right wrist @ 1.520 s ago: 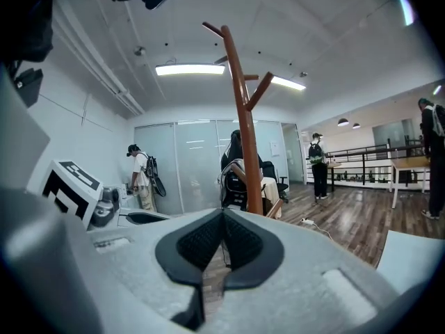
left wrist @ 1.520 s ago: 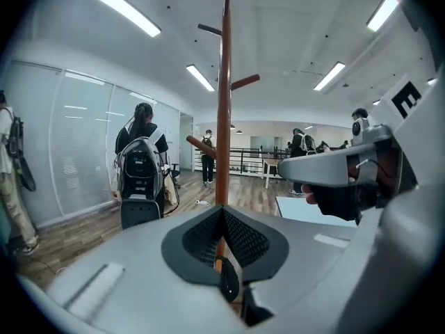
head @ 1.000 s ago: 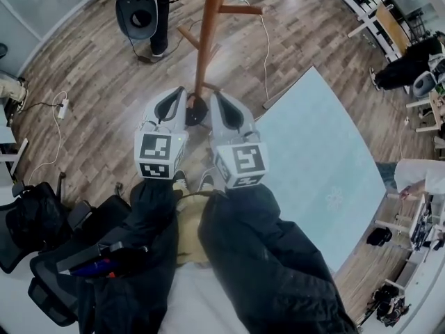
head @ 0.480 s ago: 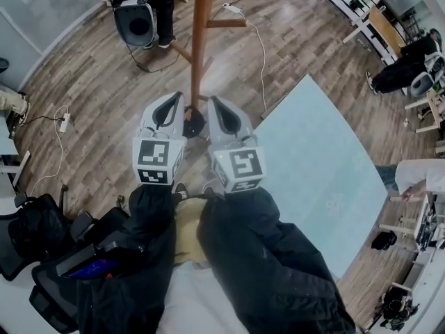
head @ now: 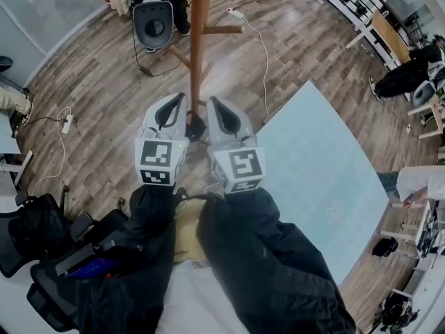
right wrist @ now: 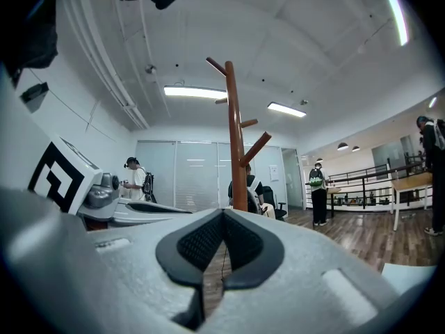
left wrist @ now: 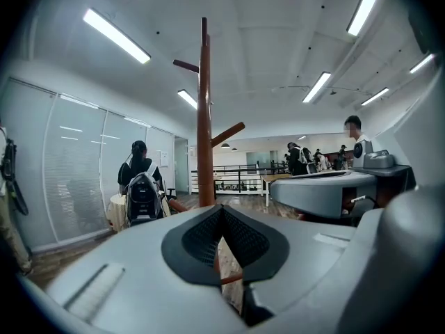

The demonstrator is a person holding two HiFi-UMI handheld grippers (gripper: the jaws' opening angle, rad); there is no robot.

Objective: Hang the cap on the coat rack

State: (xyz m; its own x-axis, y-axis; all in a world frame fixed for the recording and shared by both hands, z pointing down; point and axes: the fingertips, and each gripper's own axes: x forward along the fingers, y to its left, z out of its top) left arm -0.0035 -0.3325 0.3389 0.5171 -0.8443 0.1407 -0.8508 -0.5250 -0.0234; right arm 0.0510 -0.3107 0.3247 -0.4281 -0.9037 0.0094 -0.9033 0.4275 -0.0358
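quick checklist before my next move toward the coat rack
1. Find the cap: cannot tell. None is clear in any view, and the dark shape at the pole's foot may only be the rack's base.
2. Load in left gripper: not ok. Jaws shut, nothing between them.
3. Load in right gripper: not ok. Jaws shut, nothing between them.
4. The coat rack stands upright: ok.
5. The pegs are free: ok, those in view are bare.

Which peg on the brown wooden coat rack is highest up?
The short dark peg pointing left near the top of the brown wooden pole; the slanted peg sits lower.
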